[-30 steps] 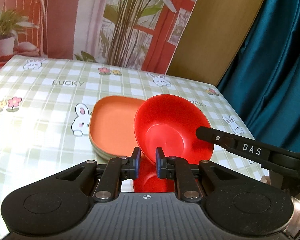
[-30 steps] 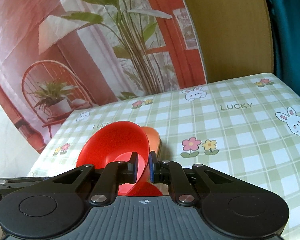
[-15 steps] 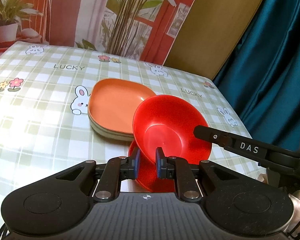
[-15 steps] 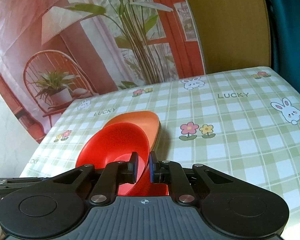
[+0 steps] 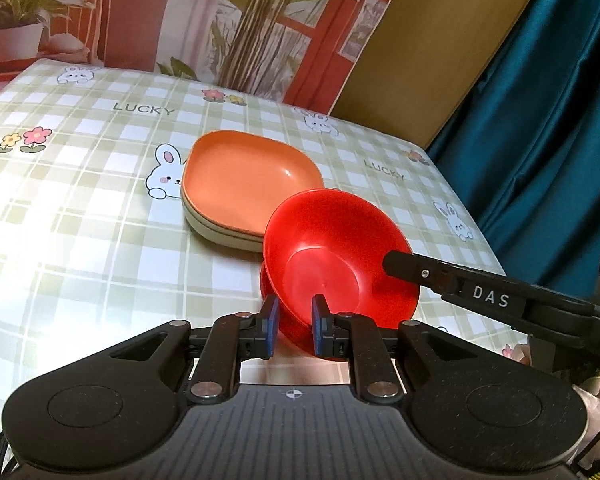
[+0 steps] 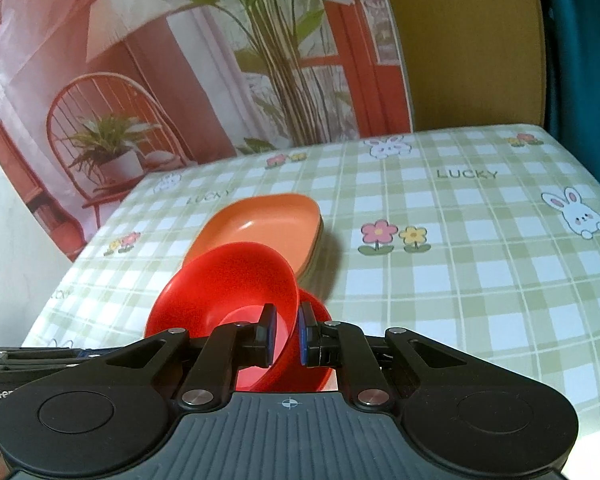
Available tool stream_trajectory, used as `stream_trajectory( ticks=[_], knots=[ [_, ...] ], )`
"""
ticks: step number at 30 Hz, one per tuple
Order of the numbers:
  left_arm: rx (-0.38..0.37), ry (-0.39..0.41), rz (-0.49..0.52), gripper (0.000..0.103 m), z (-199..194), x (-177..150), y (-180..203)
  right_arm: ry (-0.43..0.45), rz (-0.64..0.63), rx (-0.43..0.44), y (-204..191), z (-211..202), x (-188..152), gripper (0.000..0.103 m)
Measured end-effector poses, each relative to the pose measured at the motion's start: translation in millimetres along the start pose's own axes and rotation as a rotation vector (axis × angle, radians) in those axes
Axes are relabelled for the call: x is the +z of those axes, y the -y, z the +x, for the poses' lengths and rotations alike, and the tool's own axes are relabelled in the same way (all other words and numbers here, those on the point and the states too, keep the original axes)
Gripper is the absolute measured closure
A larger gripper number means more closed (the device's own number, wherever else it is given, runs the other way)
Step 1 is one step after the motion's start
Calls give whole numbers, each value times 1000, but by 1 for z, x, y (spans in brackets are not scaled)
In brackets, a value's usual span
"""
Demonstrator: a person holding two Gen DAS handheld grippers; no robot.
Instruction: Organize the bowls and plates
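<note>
A table (image 5: 80, 216) w/ a green-and-white checked cloth, printed w/ bunnies, flowers and "LUCKY", fills most of both wrist views; a printed backdrop (image 5: 228, 20) of plants and red window frames hangs behind it, a teal curtain (image 5: 540, 100) to one side. Near the cloth's middle sits a stack of squarish plates (image 5: 244, 176), orange on top w/ cream-coloured ones under it. Just beside the stack, on the near side, a red bowl (image 5: 332, 256) is held tilted, its mouth facing the left camera, above a second red bowl (image 6: 316, 344) that sits below it; whether the two touch can't be told.

The left gripper (image 5: 292, 328) has its blue-padded fingers (image 5: 319, 328) narrowly parted w/ the tilted bowl's near rim between them, one pad inside the bowl, one outside. The right gripper (image 6: 286, 336) pinches the same bowl's opposite rim, jaws nearly together, wall between the pads; its black finger marked "DAS" reaches in from the right edge of the left view onto the bowl's rim.
</note>
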State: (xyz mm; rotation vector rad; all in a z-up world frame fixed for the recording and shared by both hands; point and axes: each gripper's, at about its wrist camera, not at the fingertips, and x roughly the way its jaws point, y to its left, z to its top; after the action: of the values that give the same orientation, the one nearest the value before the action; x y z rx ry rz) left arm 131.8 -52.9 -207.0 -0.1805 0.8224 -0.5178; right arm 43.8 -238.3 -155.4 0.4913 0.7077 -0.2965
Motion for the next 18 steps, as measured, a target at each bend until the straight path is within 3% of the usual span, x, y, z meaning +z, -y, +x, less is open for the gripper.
stream_trajectory(
  ticks=[18],
  knots=[
    [1,-37,-16,86,11,-7,-4,-31,33,-11,9,8,-7,90]
  ],
)
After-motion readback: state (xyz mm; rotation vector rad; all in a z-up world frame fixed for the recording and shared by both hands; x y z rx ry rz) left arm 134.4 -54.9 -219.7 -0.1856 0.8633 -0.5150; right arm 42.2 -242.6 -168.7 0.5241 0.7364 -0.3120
